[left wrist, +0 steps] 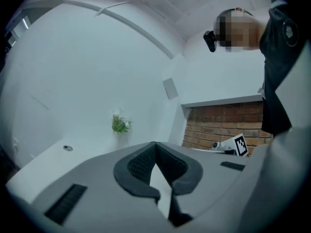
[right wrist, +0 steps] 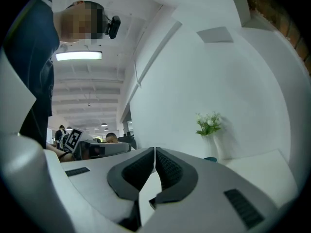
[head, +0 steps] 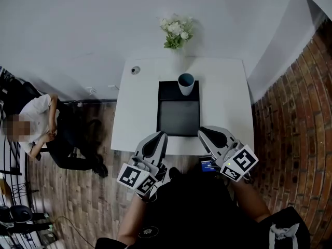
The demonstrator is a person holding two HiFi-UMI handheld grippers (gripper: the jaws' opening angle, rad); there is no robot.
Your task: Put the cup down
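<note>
I'm seeing left gripper (left wrist: 155,143) jaws pressing together, gripping nothing; right gripper (right wrist: 154,149) likewise closed, empty; cup (head: 185,83) standing apart on tray (head: 178,123).

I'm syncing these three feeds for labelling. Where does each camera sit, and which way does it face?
Head view: on the person's head, looking steeply down at the white table, black tray, teal cup; shows left gripper, right gripper, forearms.
Left gripper view: on that gripper, facing level at the wall; shows its shut jaws, person's torso.
Right gripper view: on that gripper, likewise; shut jaws, torso.
Shared: flowers in all three.
</note>
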